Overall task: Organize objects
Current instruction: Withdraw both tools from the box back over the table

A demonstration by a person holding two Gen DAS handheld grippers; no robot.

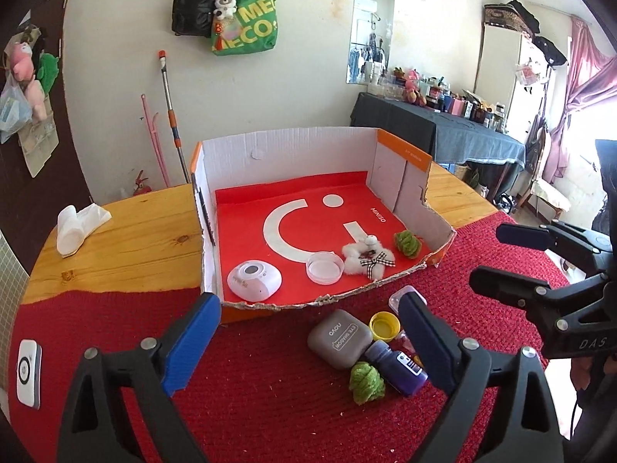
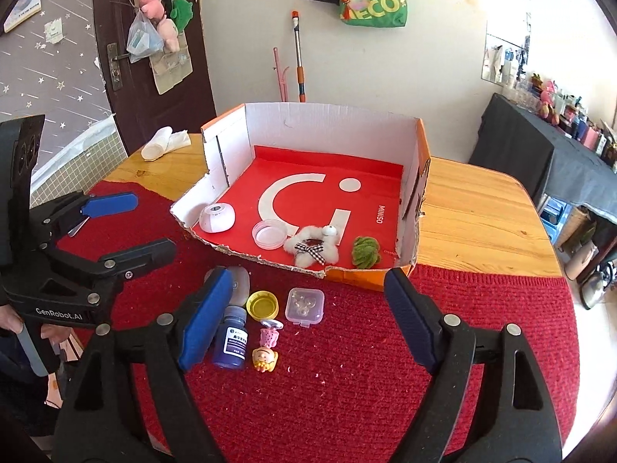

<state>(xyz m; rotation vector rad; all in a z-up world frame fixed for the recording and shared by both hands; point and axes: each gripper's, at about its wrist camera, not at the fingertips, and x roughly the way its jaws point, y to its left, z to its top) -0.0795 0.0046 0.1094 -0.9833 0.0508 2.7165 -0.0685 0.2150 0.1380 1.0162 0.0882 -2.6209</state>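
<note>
On the left, the left claw point(image 1: 304, 341) hung spread wide over the red mat point(image 1: 250, 386), nothing between its blue pads and nothing touched. Just ahead of it, on the mat, lay a grey eye-shadow case point(image 1: 339, 338), a yellow cap point(image 1: 384, 326), a purple bottle point(image 1: 397, 366) on its side and a green knitted ball point(image 1: 366, 382), all crowded together near the right pad. Behind them the open cardboard box point(image 1: 289, 146) sat on the tabletop point(image 1: 127, 239), holding a white round device point(image 1: 254, 281), a clear dish point(image 1: 325, 267), a white fluffy toy point(image 1: 368, 258) and a second green ball point(image 1: 408, 244) along its torn front edge.

Farther right, the right claw point(image 2: 306, 322) was likewise spread wide and empty. In its view, its left pad stood just beside the purple bottle, though contact could not be told, while a small clear box point(image 2: 305, 305) and a little figurine point(image 2: 267, 347) lay between the pads on the mat.
</note>
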